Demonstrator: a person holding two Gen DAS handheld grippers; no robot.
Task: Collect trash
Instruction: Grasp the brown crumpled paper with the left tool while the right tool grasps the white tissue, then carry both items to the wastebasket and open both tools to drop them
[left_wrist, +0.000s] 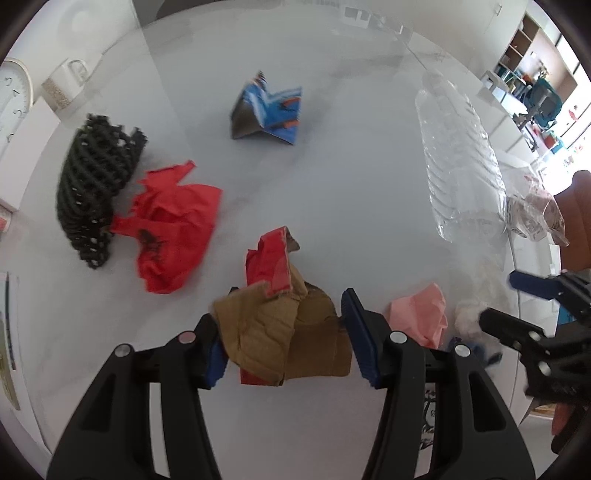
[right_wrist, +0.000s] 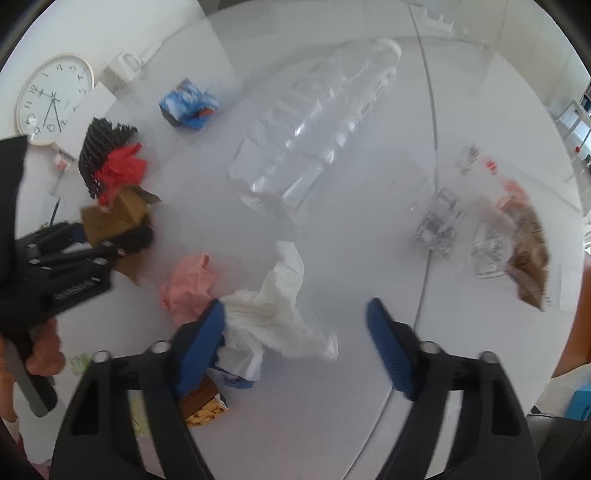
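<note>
My left gripper (left_wrist: 286, 339) has its jaws around a crumpled brown and red cardboard piece (left_wrist: 284, 325); both pads touch its sides. My right gripper (right_wrist: 299, 347) is open over the white table (right_wrist: 354, 236), with a crumpled white tissue (right_wrist: 273, 310) against its left finger. Other trash lies about: a pink paper ball (left_wrist: 421, 317) (right_wrist: 188, 284), a crumpled red paper (left_wrist: 173, 225), a folded blue carton (left_wrist: 269, 110) (right_wrist: 186, 103), a clear plastic bottle (left_wrist: 458, 158) (right_wrist: 317, 125) and a clear snack wrapper (right_wrist: 491, 229). The right gripper also shows in the left wrist view (left_wrist: 506, 302).
A black mesh basket (left_wrist: 92, 188) lies on its side at the left. A white wall clock (right_wrist: 53, 98) and a white mug (left_wrist: 64, 85) stand at the table's far left. A snack packet (right_wrist: 203, 406) lies under my right gripper's left finger.
</note>
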